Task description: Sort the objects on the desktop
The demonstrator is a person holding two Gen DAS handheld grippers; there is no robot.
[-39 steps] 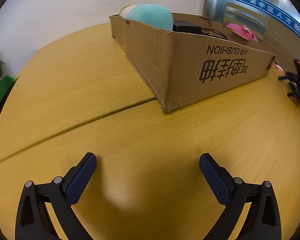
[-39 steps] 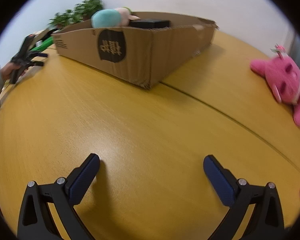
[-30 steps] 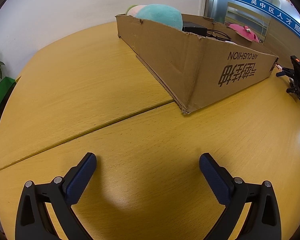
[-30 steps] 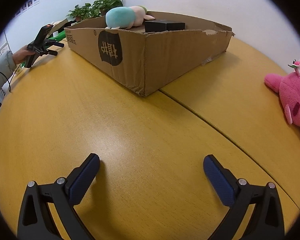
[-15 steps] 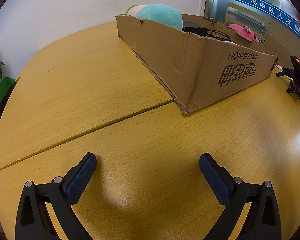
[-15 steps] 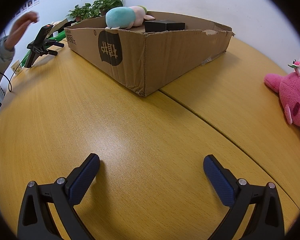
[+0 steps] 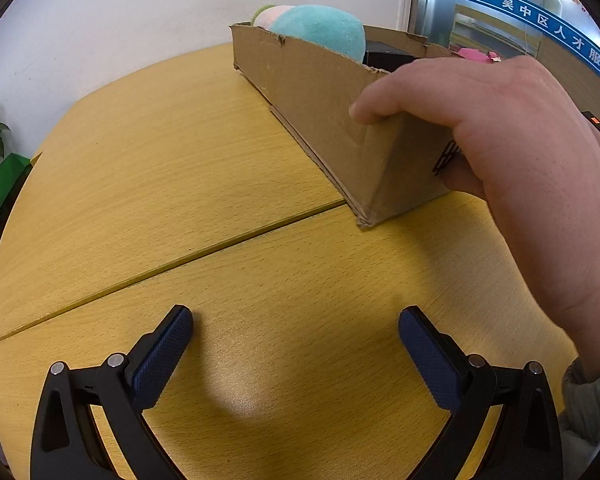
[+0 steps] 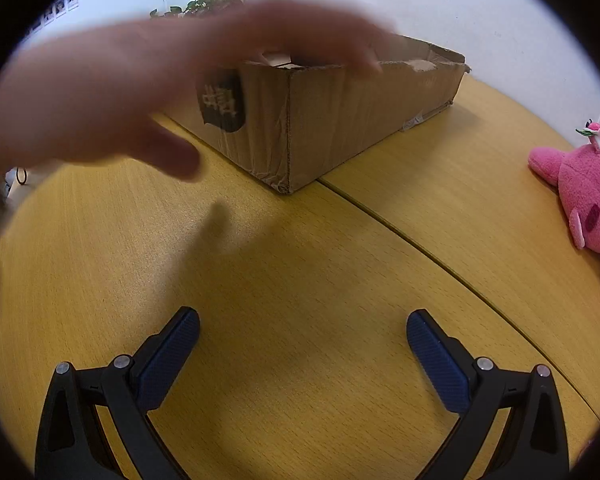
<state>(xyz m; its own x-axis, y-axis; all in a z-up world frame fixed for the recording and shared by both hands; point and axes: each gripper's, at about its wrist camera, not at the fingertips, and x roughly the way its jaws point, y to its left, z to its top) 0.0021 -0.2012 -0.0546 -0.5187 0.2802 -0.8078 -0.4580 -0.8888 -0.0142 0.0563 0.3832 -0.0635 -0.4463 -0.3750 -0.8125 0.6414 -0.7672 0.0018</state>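
Left gripper (image 7: 296, 344): blue-padded jaws wide apart, empty.
Right gripper (image 8: 303, 344): same.
Bare hand (image 7: 512, 148): gripping brown cardboard box (image 7: 324, 92) corner, upper right.

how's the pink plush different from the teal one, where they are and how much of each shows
The pink plush lies on the bare wooden table, apart from the cardboard box; the teal plush sits inside that box, at its far end. The pink plush shows most of its face and body; the teal plush shows only a rounded top above the box wall. Both are soft toys, and neither open gripper touches them.
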